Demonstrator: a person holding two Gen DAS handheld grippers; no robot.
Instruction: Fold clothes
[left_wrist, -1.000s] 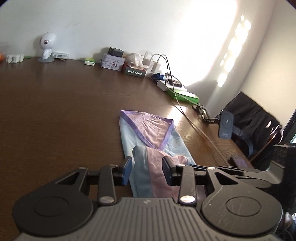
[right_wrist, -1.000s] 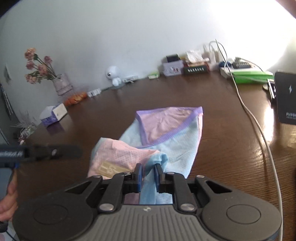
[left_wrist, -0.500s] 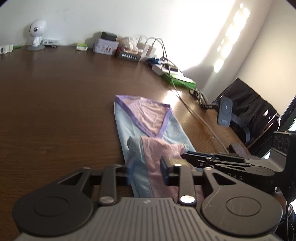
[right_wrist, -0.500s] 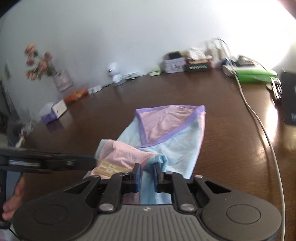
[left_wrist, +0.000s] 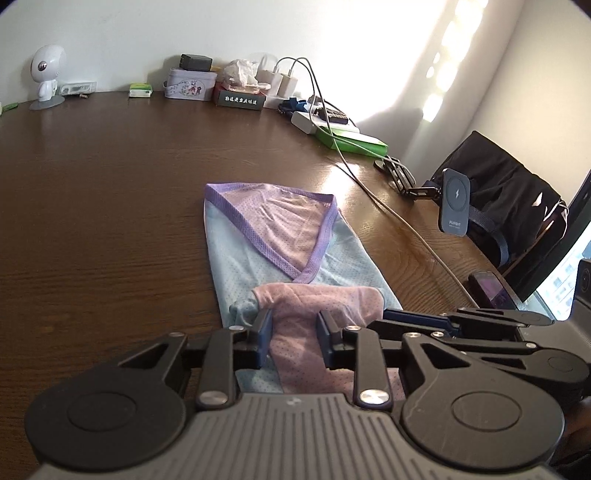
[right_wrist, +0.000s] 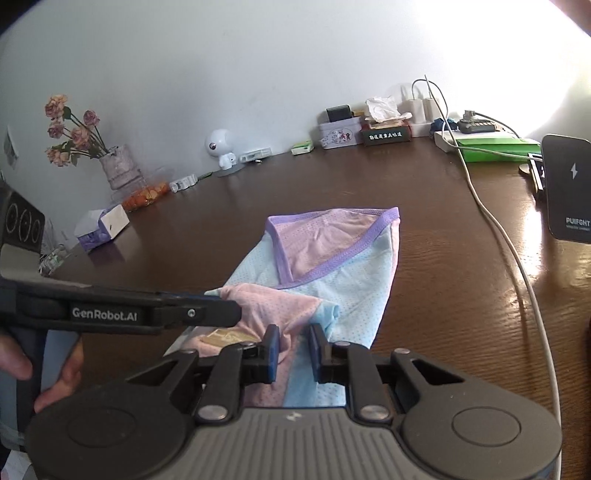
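Observation:
A light blue and pink garment (left_wrist: 280, 236) with a purple trim lies on the brown table (left_wrist: 110, 184), its near end folded up into a pink bunch. My left gripper (left_wrist: 293, 325) has that pink bunch between its jaws, which are closing on it. In the right wrist view the garment (right_wrist: 332, 251) lies ahead and the left gripper (right_wrist: 236, 312) reaches in from the left at the fold. My right gripper (right_wrist: 293, 343) pinches the pink and blue near edge, its jaws easing slightly apart. Its fingers (left_wrist: 391, 315) show at the right of the left view.
A white cable (left_wrist: 399, 218) runs along the table to the right of the garment. A charger stand (right_wrist: 569, 188), a phone (left_wrist: 493, 293) and a green box (left_wrist: 354, 142) sit on that side. A flower vase (right_wrist: 120, 170) and tissue box (right_wrist: 101, 227) stand far left. A hand (right_wrist: 55, 376) holds the left gripper.
My left gripper has moved in lower over the near fold, and the pink bunch now fills the gap between its jaws. The right gripper has stayed put on the near edge.

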